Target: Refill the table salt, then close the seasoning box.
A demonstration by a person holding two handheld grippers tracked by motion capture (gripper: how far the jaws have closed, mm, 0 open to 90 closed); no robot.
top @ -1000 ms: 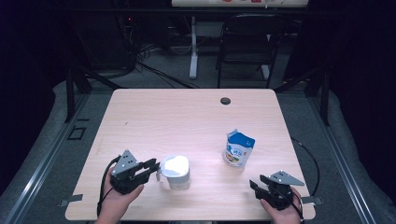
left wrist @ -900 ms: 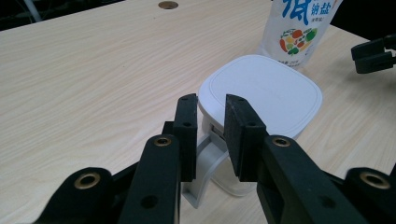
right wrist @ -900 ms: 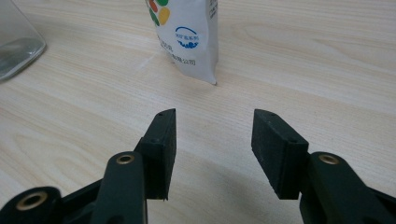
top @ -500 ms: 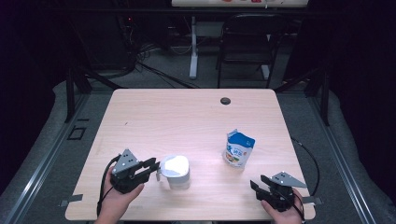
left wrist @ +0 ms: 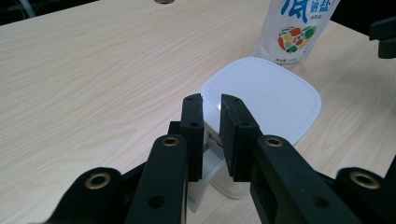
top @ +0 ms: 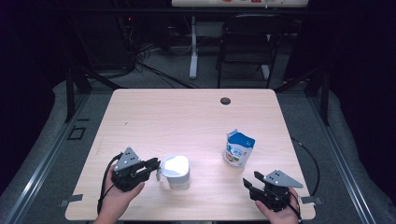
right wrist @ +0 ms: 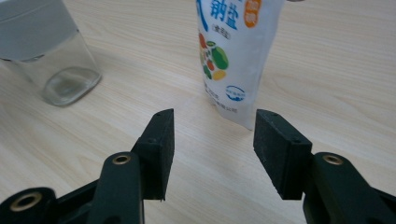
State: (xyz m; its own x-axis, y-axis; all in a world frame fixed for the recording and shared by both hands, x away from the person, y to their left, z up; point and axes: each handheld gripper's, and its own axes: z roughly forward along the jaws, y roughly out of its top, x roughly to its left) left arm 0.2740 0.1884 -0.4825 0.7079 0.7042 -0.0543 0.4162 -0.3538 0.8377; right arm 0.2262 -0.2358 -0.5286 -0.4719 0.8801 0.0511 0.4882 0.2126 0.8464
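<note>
1. Left gripper (top: 152, 167): held low at the near left of the table (top: 187, 116), pointing at the jar (top: 175, 171). Its jaws have just been closing and now stand narrow, with the jar's side latch between them; whether the pads press on that latch I cannot tell. Judged purpose: to steady the jar or work its latch.
2. Jar: clear body, white square lid (left wrist: 264, 95), upright, directly ahead of the left jaws, its latch side turned toward them. The lid sits on, so the jar reads as not yet opened.
3. Right gripper (top: 250, 183): at the near right of the table, jaws spread wide with nothing between them, aimed at the pouch (right wrist: 233, 56). Judged purpose: ready for a grasp on it.
4. Pouch: blue and white, upright, just beyond the right jaws and slightly to their right side, clear of the pads. The jar stands well apart on their far left.
5. Layout: each item lies before its own gripper.
</note>
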